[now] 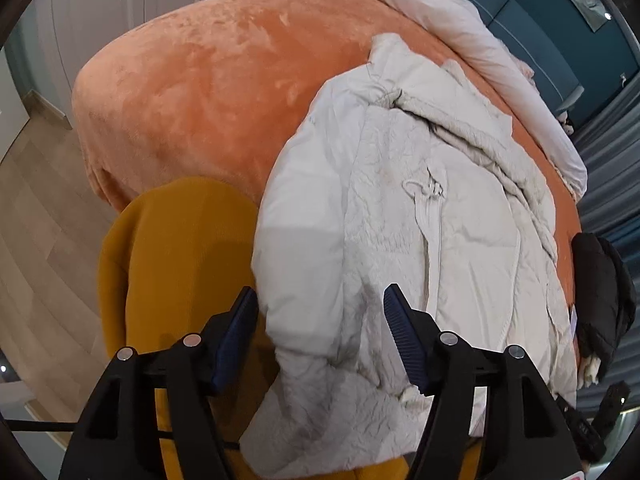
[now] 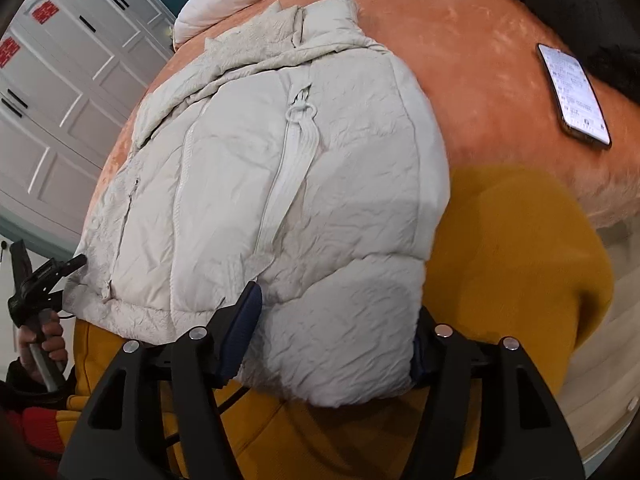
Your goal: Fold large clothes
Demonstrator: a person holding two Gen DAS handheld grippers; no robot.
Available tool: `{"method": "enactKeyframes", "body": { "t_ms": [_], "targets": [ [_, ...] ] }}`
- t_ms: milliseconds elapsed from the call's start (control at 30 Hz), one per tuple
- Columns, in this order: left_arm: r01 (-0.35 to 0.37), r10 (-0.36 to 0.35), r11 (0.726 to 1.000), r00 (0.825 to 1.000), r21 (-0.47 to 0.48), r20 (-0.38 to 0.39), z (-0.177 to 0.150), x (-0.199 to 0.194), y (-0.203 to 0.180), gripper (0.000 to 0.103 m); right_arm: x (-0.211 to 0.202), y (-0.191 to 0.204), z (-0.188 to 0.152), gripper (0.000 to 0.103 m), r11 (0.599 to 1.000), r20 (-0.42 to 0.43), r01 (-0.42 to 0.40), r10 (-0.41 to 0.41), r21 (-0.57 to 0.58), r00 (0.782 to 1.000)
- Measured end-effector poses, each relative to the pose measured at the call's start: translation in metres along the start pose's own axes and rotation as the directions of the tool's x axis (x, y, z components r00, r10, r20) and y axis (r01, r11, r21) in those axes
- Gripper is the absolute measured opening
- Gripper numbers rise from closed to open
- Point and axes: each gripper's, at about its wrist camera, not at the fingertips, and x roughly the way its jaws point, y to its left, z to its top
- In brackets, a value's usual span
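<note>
orange bed point(image 1: 208, 80) holds a white puffer jacket point(image 2: 280, 184), both grippers open.

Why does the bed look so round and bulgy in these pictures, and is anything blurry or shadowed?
Left wrist view: the fisheye lens bends the orange bedspread into a dome, and dark corners ring the picture. A soft shadow crosses the white puffer jacket. Right wrist view: same bulging; the wardrobe doors curve, the phone screen glows, and the floor at the right edge smears.
</note>
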Motion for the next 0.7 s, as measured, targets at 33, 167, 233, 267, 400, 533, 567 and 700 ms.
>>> {"method": "enactKeyframes", "body": {
  "t_ms": [33, 167, 233, 267, 400, 533, 567, 700],
  "targets": [
    [-0.002, 0.002, 1.0, 1.0, 0.005, -0.007, 0.0, 0.003, -0.001, 0.065, 0.001, 0.001, 0.0, 0.061, 1.0, -0.001, -0.002, 0.002, -0.002, 1.0],
    [0.05, -0.045, 0.996, 0.997, 0.08, -0.058, -0.002, 0.013, -0.016, 0.052, 0.001, 0.006, 0.0, 0.048, 1.0, -0.001, -0.023, 0.023, -0.021, 1.0],
    [0.065, -0.06, 0.991, 0.997, 0.117, -0.043, -0.002, 0.007, -0.023, 0.027, -0.004, 0.008, -0.001, 0.029, 0.998, 0.025, -0.045, 0.046, -0.037, 0.999],
    [0.081, -0.077, 0.989, 0.996, 0.126, -0.036, -0.002, 0.003, -0.024, 0.015, -0.009, 0.01, -0.002, 0.021, 0.997, 0.048, -0.062, 0.065, -0.047, 0.997],
    [0.163, -0.168, 0.975, 0.986, 0.149, 0.017, 0.0, -0.03, -0.031, 0.008, -0.034, 0.013, 0.002, 0.014, 0.988, 0.13, -0.136, 0.144, -0.068, 0.981],
    [0.252, -0.274, 0.949, 0.957, 0.19, 0.099, 0.005, -0.085, -0.043, 0.007, -0.086, 0.014, 0.014, 0.013, 0.954, 0.247, -0.276, 0.298, -0.119, 0.922],
    [0.273, -0.299, 0.942, 0.947, 0.197, 0.12, 0.007, -0.097, -0.044, 0.007, -0.097, 0.015, 0.016, 0.013, 0.946, 0.27, -0.296, 0.322, -0.133, 0.908],
    [0.337, -0.384, 0.915, 0.896, 0.222, 0.223, 0.017, -0.144, -0.056, 0.007, -0.145, 0.022, 0.029, 0.012, 0.923, 0.365, -0.326, 0.381, -0.206, 0.849]
  ]
}}
